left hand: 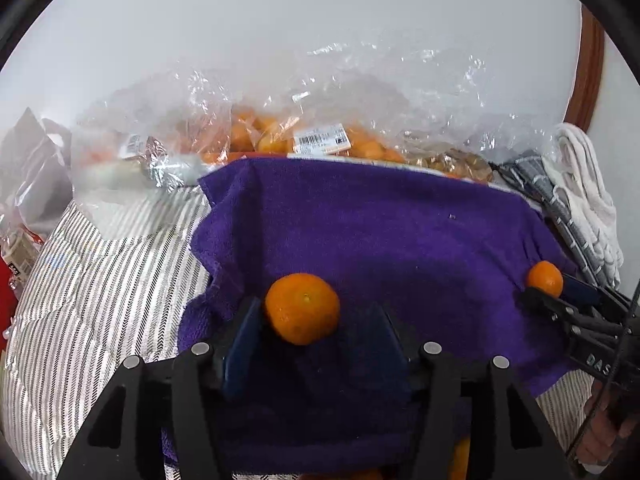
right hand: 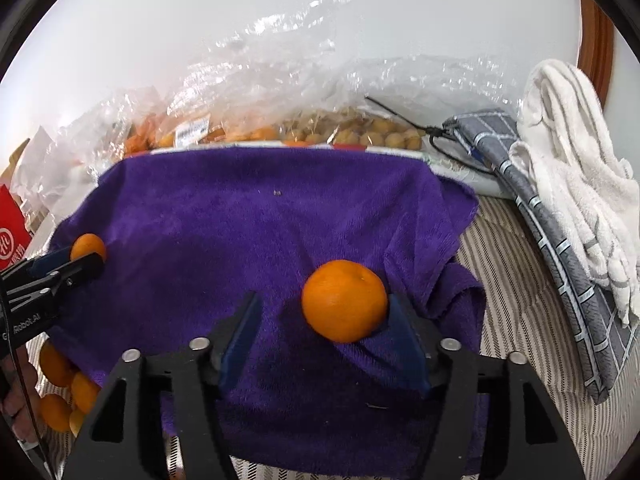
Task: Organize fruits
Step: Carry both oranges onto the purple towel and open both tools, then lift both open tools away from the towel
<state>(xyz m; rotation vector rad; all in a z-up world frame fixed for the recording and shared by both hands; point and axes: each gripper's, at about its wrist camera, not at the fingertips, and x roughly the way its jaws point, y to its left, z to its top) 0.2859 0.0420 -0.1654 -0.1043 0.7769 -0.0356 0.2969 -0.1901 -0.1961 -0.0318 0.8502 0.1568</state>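
Tangerines were seen on a purple towel (left hand: 360,232) spread over a striped bedcover (left hand: 100,280). One tangerine (left hand: 303,308) lay on the towel between the fingers of the left gripper (left hand: 310,336), against the left-hand pad, with a gap to the other pad; the jaws were parted and no clamping was shown. A second tangerine (right hand: 345,301) lay on the towel between the fingers of the right gripper (right hand: 324,332), against the right-hand pad and clear of the other; these jaws were likewise parted. More tangerines (right hand: 60,384) were gathered at the towel's near left edge in the right wrist view, beside part of a hand. Behind the towel, along a plain pale wall (left hand: 280,20), crumpled clear plastic bags (left hand: 320,92) of orange fruit with barcode labels were heaped; in the right wrist view a bag of smaller tan fruit (right hand: 372,132) was seen among them. A grey checked cloth (right hand: 560,264) and a white towel (right hand: 572,160) were piled to the right, below a curved brown wooden frame (right hand: 596,40). A red package (right hand: 12,224) was seen at the far left
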